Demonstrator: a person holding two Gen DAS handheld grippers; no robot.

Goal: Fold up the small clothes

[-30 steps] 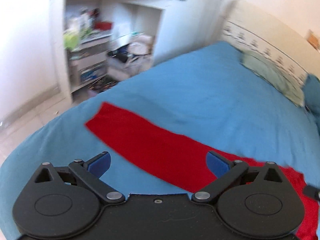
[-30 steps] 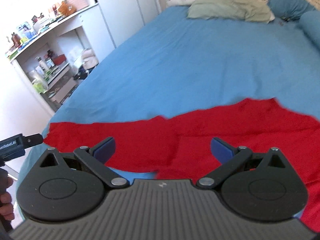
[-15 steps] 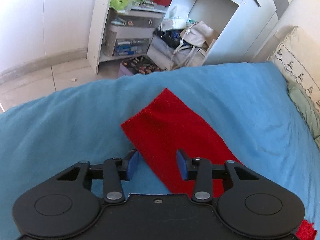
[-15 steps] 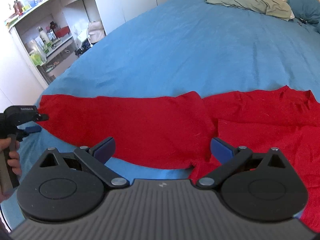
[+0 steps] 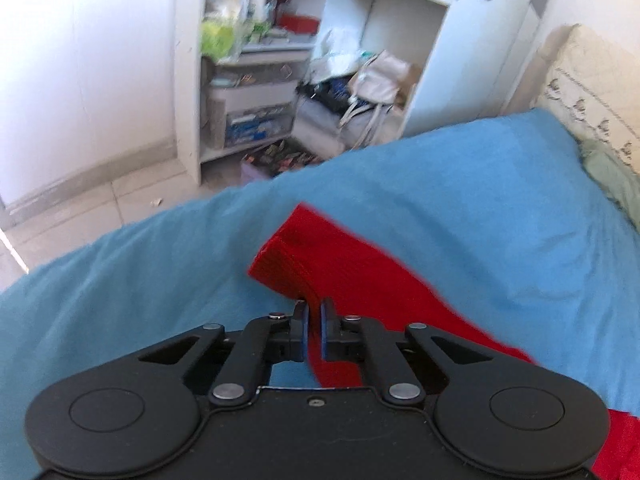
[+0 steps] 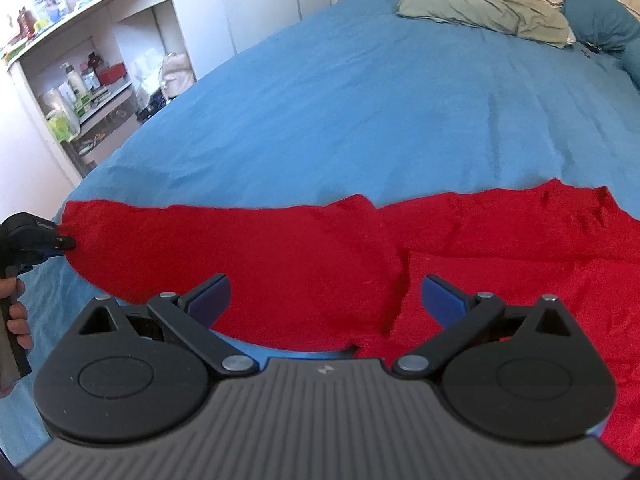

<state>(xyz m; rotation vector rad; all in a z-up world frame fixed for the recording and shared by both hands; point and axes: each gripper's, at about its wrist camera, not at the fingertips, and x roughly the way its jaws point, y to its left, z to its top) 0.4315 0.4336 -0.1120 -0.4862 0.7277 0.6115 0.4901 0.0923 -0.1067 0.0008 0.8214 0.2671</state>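
A red garment (image 6: 360, 256) lies spread on the blue bedsheet (image 6: 360, 120), one long sleeve stretched to the left. In the left wrist view my left gripper (image 5: 314, 316) is shut on the edge of the red sleeve (image 5: 340, 264) near its cuff, which lifts slightly off the sheet. That gripper also shows at the far left of the right wrist view (image 6: 60, 245), pinching the sleeve end. My right gripper (image 6: 326, 298) is open, its blue pads just above the garment near the armpit fold, holding nothing.
A white shelf unit (image 5: 260, 80) with clutter and bags stands off the bed's left side, over a tiled floor (image 5: 100, 208). A green pillow (image 6: 480, 12) and blue pillows (image 6: 596, 12) lie at the headboard. The bed edge is close to the sleeve end.
My left gripper went from wide open to shut on the sleeve edge near the cuff. My right gripper stayed open and moved forward over the garment.
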